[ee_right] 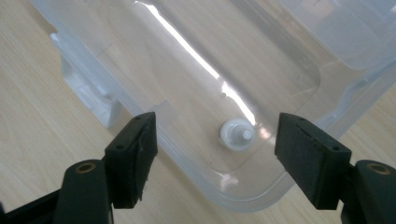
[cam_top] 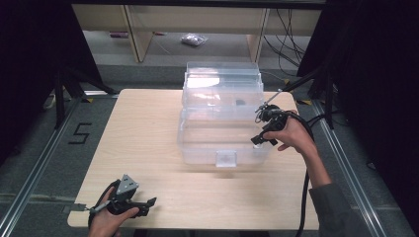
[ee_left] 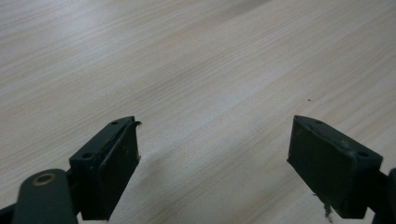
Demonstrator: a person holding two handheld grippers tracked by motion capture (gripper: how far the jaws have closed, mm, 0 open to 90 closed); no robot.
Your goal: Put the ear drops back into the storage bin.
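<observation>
Table (ee_left: 196, 70) under the left jaws was pale wood-grain, smooth, low sheen. Box (ee_right: 299, 42) between the right jaws was clear glossy plastic; the cap (ee_right: 237, 134) inside was white plastic. Jaw pads were matt black, scuffed.

You are in a lab-like recording space: black curtains (cam_top: 29, 74) flank your wooden table (cam_top: 148, 143), metal floor rails (cam_top: 29, 173) run alongside, a taped number (cam_top: 80, 133) marks the floor, and cables (cam_top: 289, 34) trail behind.
</observation>
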